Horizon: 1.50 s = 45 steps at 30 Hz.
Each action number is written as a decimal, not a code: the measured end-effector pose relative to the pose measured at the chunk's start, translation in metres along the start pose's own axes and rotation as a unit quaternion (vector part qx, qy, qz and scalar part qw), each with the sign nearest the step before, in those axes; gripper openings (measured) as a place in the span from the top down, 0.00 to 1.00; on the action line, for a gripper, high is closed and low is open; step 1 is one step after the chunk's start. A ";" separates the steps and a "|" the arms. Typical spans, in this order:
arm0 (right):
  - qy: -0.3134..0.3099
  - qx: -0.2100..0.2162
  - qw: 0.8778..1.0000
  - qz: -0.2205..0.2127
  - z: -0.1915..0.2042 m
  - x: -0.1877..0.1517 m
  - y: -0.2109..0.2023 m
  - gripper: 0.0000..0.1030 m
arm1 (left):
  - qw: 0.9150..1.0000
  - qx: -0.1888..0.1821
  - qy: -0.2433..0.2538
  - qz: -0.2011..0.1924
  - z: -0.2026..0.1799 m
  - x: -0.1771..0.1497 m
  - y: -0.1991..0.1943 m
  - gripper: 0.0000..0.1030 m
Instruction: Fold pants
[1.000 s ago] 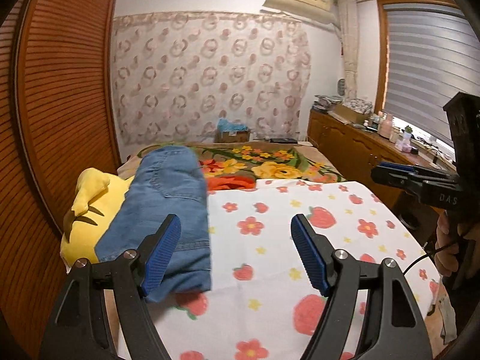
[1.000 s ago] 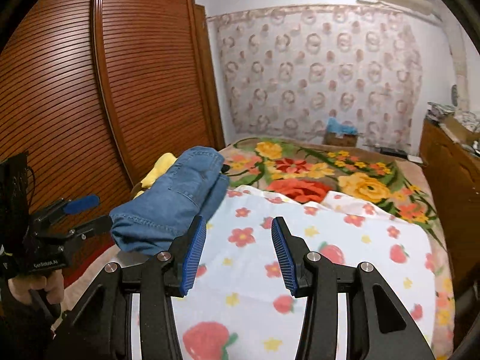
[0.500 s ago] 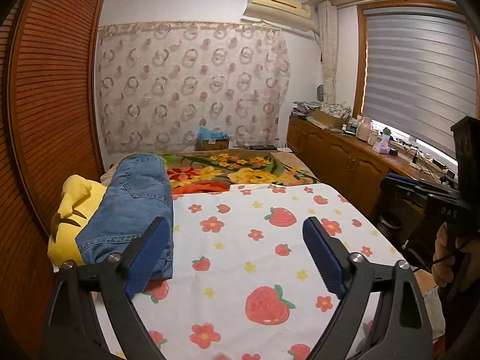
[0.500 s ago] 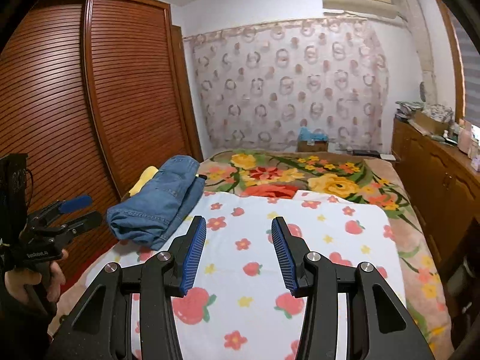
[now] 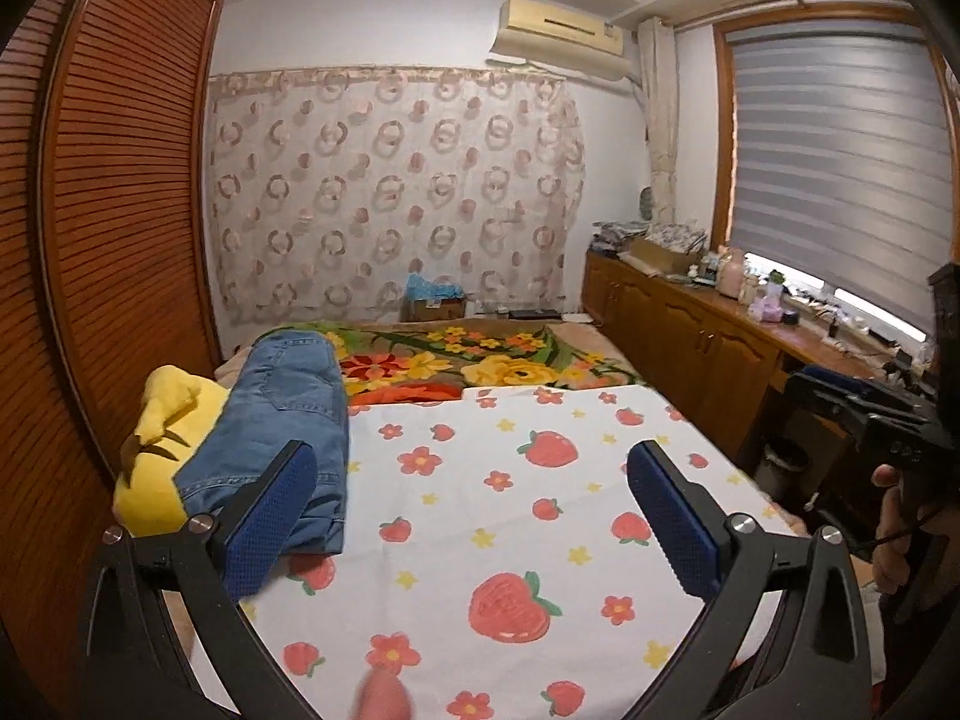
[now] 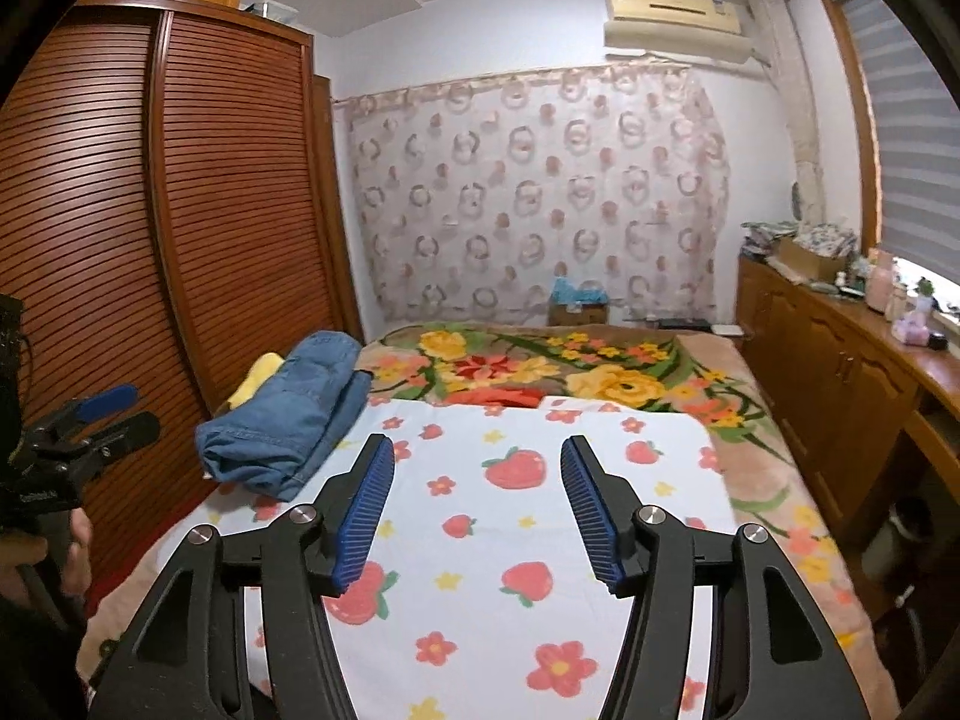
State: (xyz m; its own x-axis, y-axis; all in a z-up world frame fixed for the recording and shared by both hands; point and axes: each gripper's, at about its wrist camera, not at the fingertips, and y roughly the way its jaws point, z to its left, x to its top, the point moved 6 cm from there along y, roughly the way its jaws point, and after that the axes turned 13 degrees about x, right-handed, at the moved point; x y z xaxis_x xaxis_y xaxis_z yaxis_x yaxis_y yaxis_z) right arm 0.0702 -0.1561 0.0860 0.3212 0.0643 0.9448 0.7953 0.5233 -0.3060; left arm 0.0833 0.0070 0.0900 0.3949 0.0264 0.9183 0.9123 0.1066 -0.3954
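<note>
Folded blue jeans (image 5: 282, 420) (image 6: 294, 414) lie on the left side of the bed, partly over a yellow plush cushion (image 5: 162, 438). My left gripper (image 5: 474, 510) hangs above the strawberry sheet (image 5: 528, 516), back from the jeans, its jaws opening wide with nothing between them. My right gripper (image 6: 477, 507) is over the sheet (image 6: 528, 540) to the right of the jeans, jaws opening too and holding nothing. Each gripper shows at the edge of the other's view, held by a hand (image 5: 894, 528) (image 6: 60, 552).
A floral blanket (image 6: 570, 372) covers the far half of the bed. A slatted wooden wardrobe (image 5: 108, 210) runs along the left. Wooden cabinets (image 6: 840, 372) with clutter on top line the right wall under a window blind. A curtain (image 5: 390, 192) hangs on the far wall.
Both grippers have pulled back from the jeans, which now look smaller and farther away. The jaws of both have spread wider. The jeans stay where they lay.
</note>
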 end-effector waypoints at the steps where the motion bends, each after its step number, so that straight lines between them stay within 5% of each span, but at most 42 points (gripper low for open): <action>1: -0.001 -0.001 1.000 0.000 0.001 0.000 -0.002 0.41 | 1.000 0.004 0.003 0.000 -0.001 0.000 0.000 0.00; 45: -0.001 -0.003 1.000 -0.004 -0.013 0.002 -0.012 0.41 | 1.000 0.017 -0.002 0.015 -0.003 -0.010 -0.004 0.00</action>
State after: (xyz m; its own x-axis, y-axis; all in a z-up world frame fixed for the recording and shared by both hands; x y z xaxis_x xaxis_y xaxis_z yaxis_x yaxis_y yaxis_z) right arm 0.0679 -0.1729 0.0899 0.3140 0.0630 0.9473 0.8006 0.5188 -0.2999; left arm 0.0757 0.0030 0.0825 0.4208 0.0337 0.9065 0.8962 0.1390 -0.4212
